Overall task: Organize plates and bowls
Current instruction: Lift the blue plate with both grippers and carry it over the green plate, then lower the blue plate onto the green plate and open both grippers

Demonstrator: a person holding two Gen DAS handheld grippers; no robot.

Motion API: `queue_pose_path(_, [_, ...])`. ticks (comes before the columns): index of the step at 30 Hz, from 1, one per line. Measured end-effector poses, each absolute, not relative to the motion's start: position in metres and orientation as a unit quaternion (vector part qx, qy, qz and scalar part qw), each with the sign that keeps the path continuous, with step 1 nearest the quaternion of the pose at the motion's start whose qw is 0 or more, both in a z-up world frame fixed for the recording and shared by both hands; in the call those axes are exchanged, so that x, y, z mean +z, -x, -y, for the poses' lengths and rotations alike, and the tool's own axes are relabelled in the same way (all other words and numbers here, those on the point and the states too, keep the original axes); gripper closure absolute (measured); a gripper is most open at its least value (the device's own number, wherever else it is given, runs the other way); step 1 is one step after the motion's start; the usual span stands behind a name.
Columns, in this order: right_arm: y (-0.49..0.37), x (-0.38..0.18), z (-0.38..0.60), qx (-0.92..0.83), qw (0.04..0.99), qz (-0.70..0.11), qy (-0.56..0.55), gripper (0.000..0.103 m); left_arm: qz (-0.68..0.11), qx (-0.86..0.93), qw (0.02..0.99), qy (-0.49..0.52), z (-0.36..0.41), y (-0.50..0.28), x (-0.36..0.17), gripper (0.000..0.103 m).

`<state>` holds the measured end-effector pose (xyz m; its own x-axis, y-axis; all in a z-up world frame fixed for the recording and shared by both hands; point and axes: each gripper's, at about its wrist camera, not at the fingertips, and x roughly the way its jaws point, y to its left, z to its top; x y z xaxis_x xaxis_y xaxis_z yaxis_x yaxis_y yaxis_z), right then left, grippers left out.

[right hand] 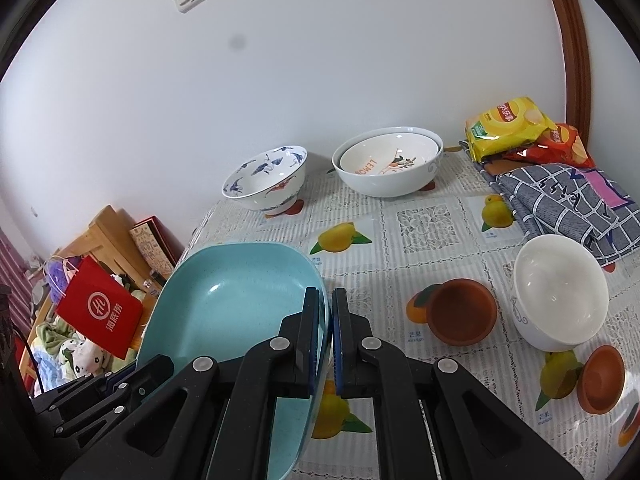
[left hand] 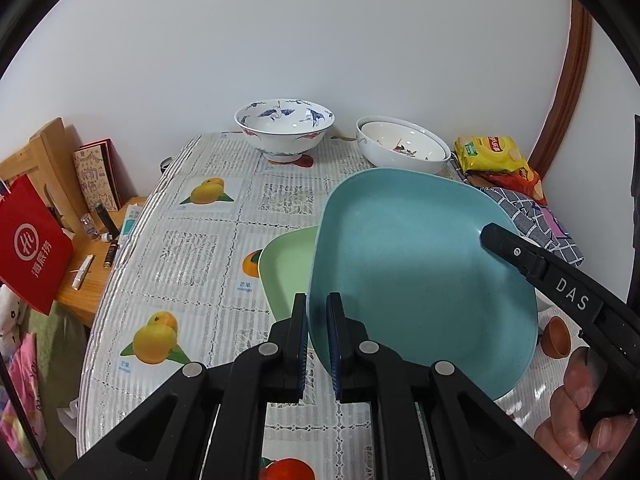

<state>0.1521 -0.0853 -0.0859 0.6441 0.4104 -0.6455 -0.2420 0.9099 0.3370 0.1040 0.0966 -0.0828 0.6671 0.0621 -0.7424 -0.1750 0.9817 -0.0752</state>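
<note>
Teal plate [left hand: 420,272] between both grippers' jaws, above green plate [left hand: 286,276]

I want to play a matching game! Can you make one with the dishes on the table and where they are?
Things:
1. blue plate
2. green plate
3. crane bowl
4. chip bags

Places:
A. lying on the table under the lifted plate
B. far right corner, by the checked cloth
C. held up by both the left gripper and the right gripper
D. standing at the back by the wall, left of the stacked white bowls

Pairs: 1-C, 2-A, 3-D, 4-B
</note>
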Motion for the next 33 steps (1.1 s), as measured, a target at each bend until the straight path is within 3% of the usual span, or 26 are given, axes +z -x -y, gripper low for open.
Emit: queue_pose_path(33, [-0.187,-0.125,0.029,0.202,0.886,-0.405,-0.100,0.096,-0.433,0.098,0.891,0.101,-0.148,-0.132,-0.121,0.093])
